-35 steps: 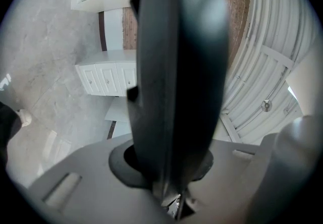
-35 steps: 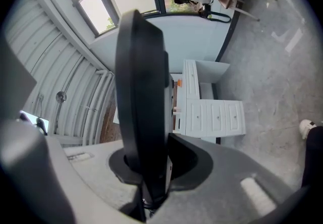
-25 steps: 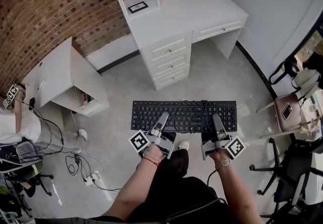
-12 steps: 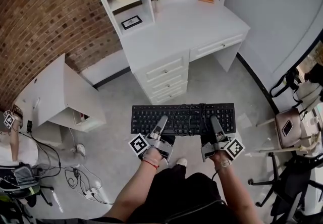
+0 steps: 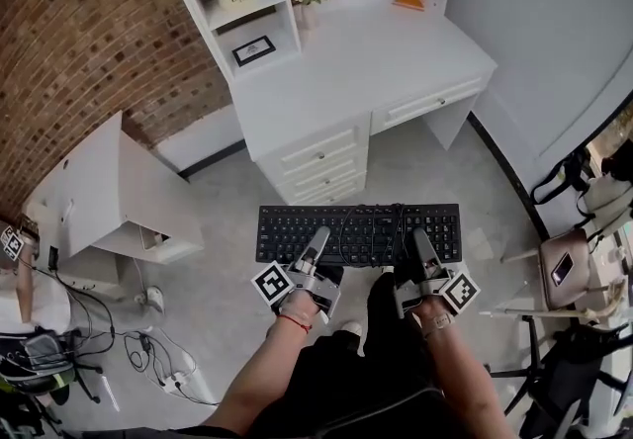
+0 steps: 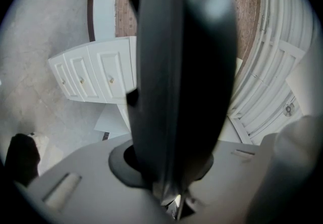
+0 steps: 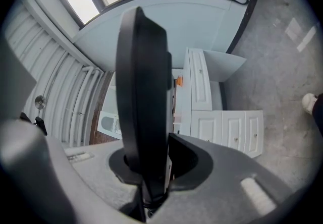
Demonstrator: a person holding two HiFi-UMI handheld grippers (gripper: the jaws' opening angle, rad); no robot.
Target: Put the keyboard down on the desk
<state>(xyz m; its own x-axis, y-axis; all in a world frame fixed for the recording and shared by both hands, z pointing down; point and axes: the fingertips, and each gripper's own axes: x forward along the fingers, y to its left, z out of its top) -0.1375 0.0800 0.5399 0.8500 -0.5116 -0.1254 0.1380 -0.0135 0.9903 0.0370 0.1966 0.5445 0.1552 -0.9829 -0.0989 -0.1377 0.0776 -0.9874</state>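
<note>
Two clamps on the keyboard [image 5: 287, 229], left gripper [image 5: 320, 232] and right gripper [image 5: 421, 236]; one slip could drop it short of the desk [image 5: 366, 51].

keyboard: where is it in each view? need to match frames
Head view: keyboard at centre, flat, above the floor in front of the desk.
Left gripper view: edge-on dark slab filling the centre, clamped between the jaws.
Right gripper view: edge-on dark slab left of centre, clamped between the jaws.
Shared landmark: desk drawers.
</note>
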